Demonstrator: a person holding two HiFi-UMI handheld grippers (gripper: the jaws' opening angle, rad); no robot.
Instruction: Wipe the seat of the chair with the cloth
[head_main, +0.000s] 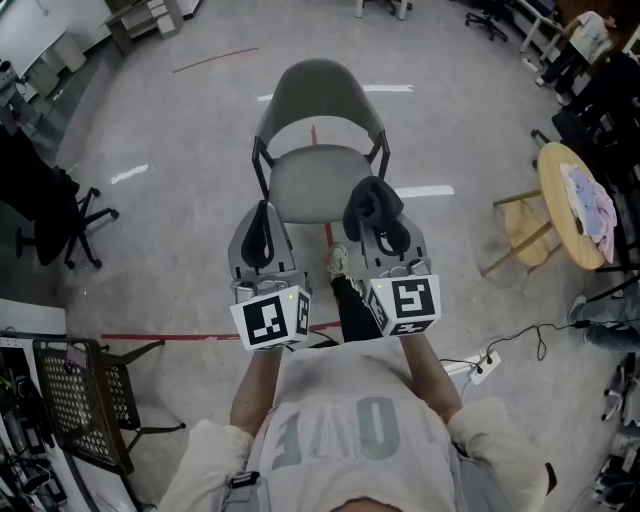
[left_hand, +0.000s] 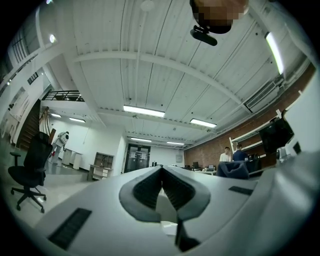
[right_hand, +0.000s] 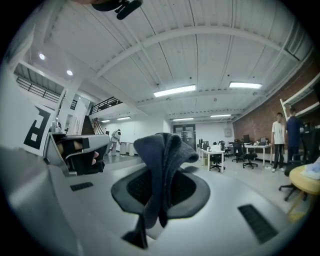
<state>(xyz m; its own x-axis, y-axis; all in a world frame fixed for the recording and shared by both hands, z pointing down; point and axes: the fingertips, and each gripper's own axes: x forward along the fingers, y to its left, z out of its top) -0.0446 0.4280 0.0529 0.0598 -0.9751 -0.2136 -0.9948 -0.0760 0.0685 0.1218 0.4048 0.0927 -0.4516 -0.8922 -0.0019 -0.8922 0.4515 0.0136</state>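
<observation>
An open workshop hall with a pale polished floor (head_main: 180, 200) marked by a red tape line (head_main: 150, 336) and ceiling strip lights; desks and rolling office chairs stand around the edges. At the centre, a person faces a grey chair (head_main: 318, 100) with a curved backrest, holding a tool in each hand.

The right tool (head_main: 388, 232) is clenched on the cloth (head_main: 372, 203), which in the head view overlaps the front right corner of the seat (head_main: 305, 185). The left tool (head_main: 262, 225) has its jaws pressed together on nothing and sits level with the seat's front left edge. Both gripper views look out across the hall and up at the ceiling rather than down at the chair. That suggests the tools are tipped upward and the cloth is not yet laid on the seat, though contact cannot be confirmed.

The step in hand appears to be the approach, with wiping yet to begin. The next move calls for tipping the right tool down until the cloth presses flat on the seat, then sweeping it across the surface. The left tool is free to steady the chair.

The cloth is dark blue-grey, thick and soft-looking. It is bunched into a folded wad that stands up above the jaws, with a short tail hanging below them. The seat is plain matt grey, and no dirt is visible on it from here.
</observation>
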